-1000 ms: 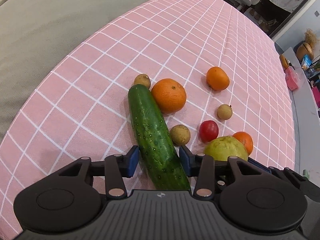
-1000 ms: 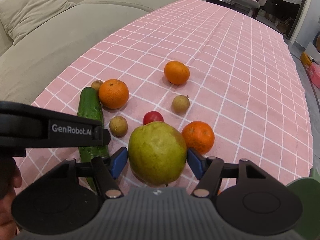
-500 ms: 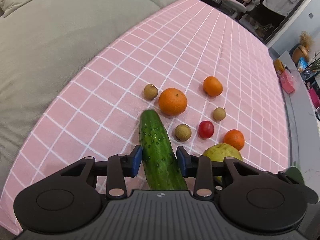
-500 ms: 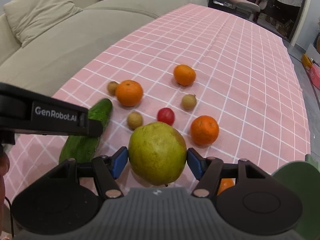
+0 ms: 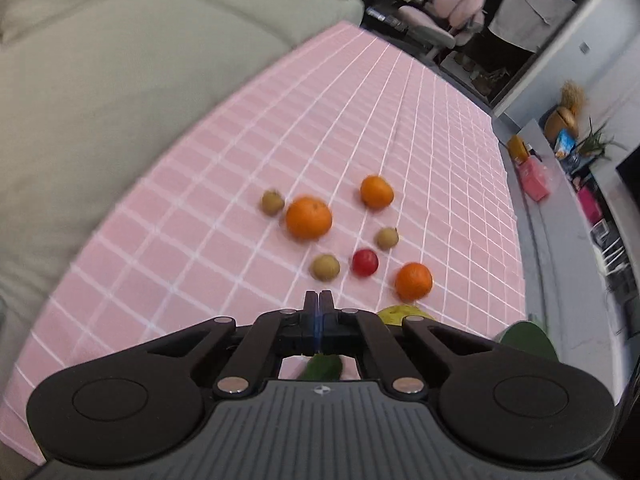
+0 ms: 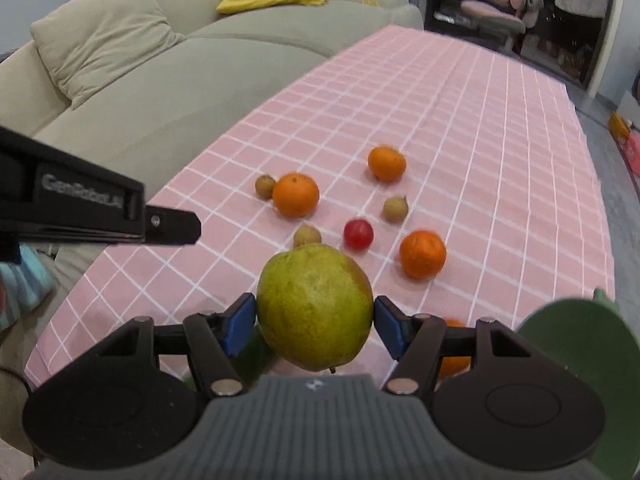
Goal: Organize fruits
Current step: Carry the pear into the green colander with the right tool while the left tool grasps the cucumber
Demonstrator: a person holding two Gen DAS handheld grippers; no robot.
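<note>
The left tongs (image 5: 319,300) have just snapped fully shut with nothing between them; the cucumber (image 5: 323,367), gripped a moment ago, is now seen loose beneath them. The pear (image 6: 315,306) is clamped in the right tongs (image 6: 315,322) above the worktop (image 6: 500,128). A regrasp is probably needed.

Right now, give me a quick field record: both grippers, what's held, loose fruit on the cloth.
left gripper: shut, nothing between the fingers; they have just closed
cucumber: below the left gripper, not gripped
right gripper: shut on pear, lifted off the cloth
tablecloth: pink check
loose fruit: three oranges, one red fruit, three small brown fruits
</note>
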